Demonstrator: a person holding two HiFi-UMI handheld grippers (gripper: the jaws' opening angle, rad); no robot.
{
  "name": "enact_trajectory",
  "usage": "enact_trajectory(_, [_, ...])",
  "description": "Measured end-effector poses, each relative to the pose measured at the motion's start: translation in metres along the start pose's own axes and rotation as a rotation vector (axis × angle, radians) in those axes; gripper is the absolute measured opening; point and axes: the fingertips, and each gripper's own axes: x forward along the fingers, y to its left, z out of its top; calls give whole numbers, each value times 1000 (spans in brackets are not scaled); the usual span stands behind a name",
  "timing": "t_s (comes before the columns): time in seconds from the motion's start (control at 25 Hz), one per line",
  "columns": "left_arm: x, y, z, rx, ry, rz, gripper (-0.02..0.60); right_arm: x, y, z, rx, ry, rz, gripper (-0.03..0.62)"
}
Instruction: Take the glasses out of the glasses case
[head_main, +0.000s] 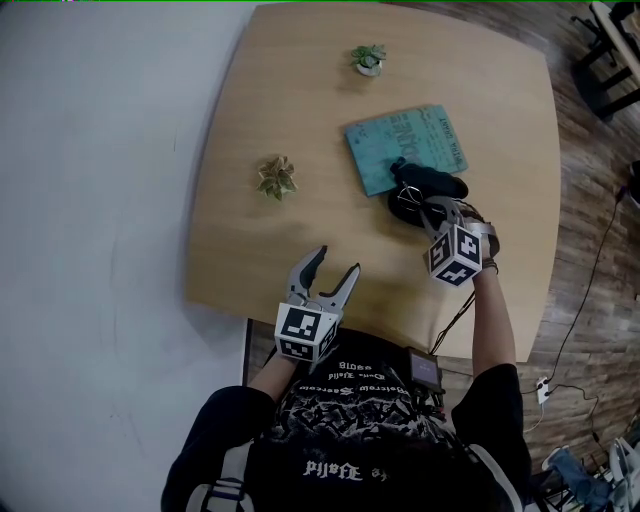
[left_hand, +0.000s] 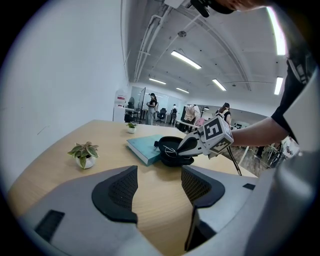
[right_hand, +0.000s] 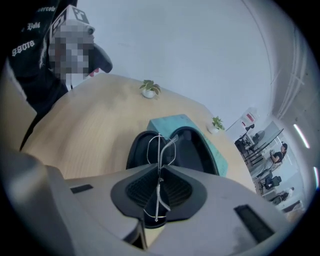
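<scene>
The black glasses case (head_main: 436, 184) lies open on the wooden table (head_main: 300, 110), partly on a teal book (head_main: 405, 148). My right gripper (head_main: 424, 213) hangs just above the case and is shut on the thin wire-framed glasses (right_hand: 160, 147). In the right gripper view the frame stands on edge between the pads, with its lenses sticking out over the open case (right_hand: 192, 152). My left gripper (head_main: 335, 264) stays open and empty over the table's near edge, well left of the case. From the left gripper view, the right gripper (left_hand: 186, 146) shows above the case (left_hand: 175, 159).
A small potted plant (head_main: 277, 178) stands left of the book and another plant (head_main: 368, 60) stands at the table's far side. Pale floor lies to the left, wood floor with cables to the right. People stand far off in the room.
</scene>
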Motion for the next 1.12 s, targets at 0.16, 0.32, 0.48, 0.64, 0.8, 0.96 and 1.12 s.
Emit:
enact_trajectory(0.16, [-1, -6, 1, 3, -9, 0, 282, -6, -2, 0, 13, -8, -16, 41])
enact_trajectory(0.32, [-3, -9, -2, -1, -13, 6, 282, -15, -7, 8, 75, -55, -41, 41])
enact_trajectory(0.48, [-6, -10, -2, -3, -21, 14, 282, -27, -14, 13, 128, -92, -71, 41])
enact_trajectory(0.64, [-10, -8, 1, 2, -37, 15, 282, -44, -19, 20, 183, -128, -111, 41])
enact_trajectory(0.8, [-17, -3, 6, 5, -57, 9, 282, -63, -20, 29, 226, -153, -164, 41])
enact_trajectory(0.96, [-24, 4, 11, 9, -80, -4, 282, -81, -16, 41, 283, -179, -216, 41])
enact_trajectory(1.12, [-33, 10, 15, 14, -95, -24, 282, -100, -8, 50, 363, -205, -264, 41])
